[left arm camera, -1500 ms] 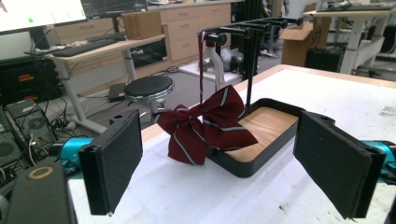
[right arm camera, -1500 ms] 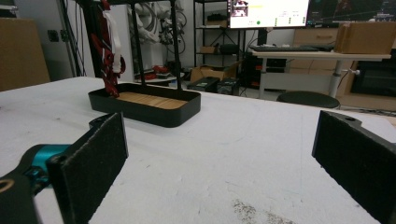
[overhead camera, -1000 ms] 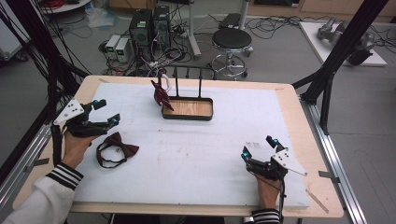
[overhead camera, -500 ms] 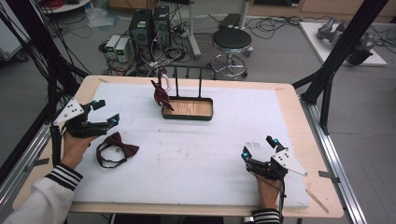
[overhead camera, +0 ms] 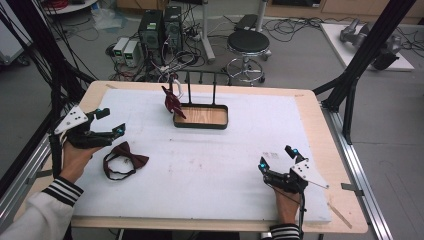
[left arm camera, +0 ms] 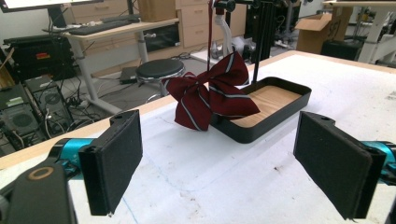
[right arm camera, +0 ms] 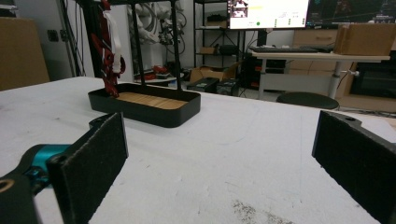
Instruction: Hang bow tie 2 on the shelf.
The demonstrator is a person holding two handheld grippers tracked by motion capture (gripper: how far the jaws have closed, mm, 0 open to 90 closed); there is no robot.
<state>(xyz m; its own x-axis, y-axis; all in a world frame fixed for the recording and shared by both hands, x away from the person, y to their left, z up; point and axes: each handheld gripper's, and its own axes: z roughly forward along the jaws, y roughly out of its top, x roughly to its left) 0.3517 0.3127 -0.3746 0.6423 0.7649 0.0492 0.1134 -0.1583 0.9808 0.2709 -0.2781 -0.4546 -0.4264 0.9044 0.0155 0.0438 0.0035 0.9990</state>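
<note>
**A:** so where was everything parked in that shot? The left gripper (overhead camera: 111,121) was seen near the left edge of the white mat (overhead camera: 210,175), held in a hand (overhead camera: 75,155) with a striped cuff. Its jaws were spread wide apart and nothing was caught between them.

**B:** same deal for the right gripper (overhead camera: 277,157), tbh. It was held low at the near right part of the mat, jaws released, nothing gripped. In the right gripper view, just bare mat was seen between the two black pads (right arm camera: 93,158).

**A:** and the bow ties? A dark red bow tie with its strap (overhead camera: 123,159) was left lying flat on the mat, just beside the left gripper, on its right side. It wasn't touched by either jaw.

**B:** yep. A second one, the striped bow tie (left arm camera: 212,93), was hung from the black rack (overhead camera: 200,82) at the far side of the mat. In the left gripper view it was seen dangling at the end of the wood-lined tray (overhead camera: 224,122), lapping over the rim. Whether the rim was actually touched couldn't be told.

**A:** the right gripper was kept well apart from both ties, with open mat in between.
</note>
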